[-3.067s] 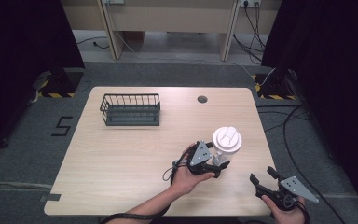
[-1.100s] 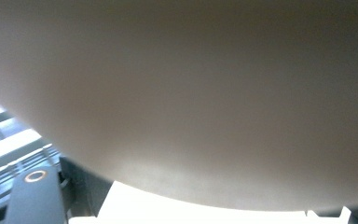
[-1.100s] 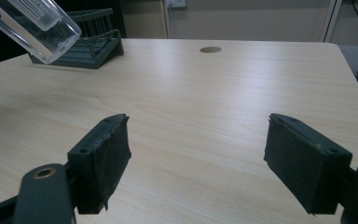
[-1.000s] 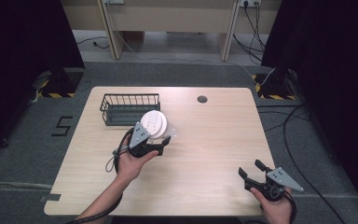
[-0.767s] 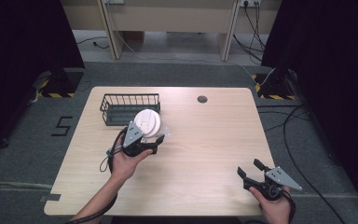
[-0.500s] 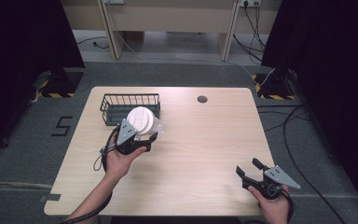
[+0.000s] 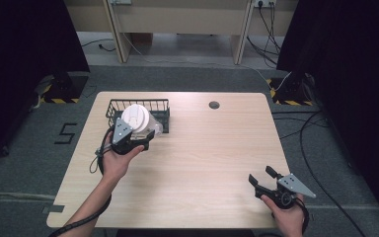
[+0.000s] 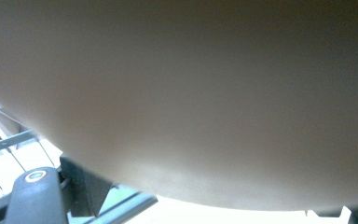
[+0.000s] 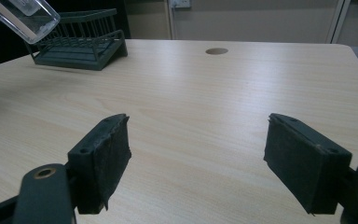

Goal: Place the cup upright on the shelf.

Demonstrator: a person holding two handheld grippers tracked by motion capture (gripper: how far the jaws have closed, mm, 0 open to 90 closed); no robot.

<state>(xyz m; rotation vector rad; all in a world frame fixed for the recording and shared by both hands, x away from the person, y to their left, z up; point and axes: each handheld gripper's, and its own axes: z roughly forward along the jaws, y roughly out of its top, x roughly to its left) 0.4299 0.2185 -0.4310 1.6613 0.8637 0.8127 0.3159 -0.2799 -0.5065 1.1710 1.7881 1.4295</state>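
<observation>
A clear jar with a white round lid (image 7: 135,117) hangs tilted over the near edge of a dark wire basket (image 7: 162,102). My left gripper (image 7: 139,138) is shut on its clear body. In the left gripper view the jar (image 8: 191,93) is a pale blur right at the camera, with basket wires (image 8: 9,144) at lower left. The jar's clear base (image 9: 25,16) appears top left in the right gripper view, above the basket (image 9: 81,39). My right gripper (image 7: 261,176) stands open near the table's front right corner, its jaws (image 9: 198,156) wide apart over bare wood.
The light wooden table (image 7: 217,148) has a round cable hole (image 7: 214,104) near its far edge, also seen ahead of the right gripper as the hole (image 9: 216,51). Cables lie on the floor to the right. Dark curtains flank both sides.
My left gripper has carried the jar from the table's right middle leftward and away, up to the basket. The right gripper has shifted slightly left and stayed open.
</observation>
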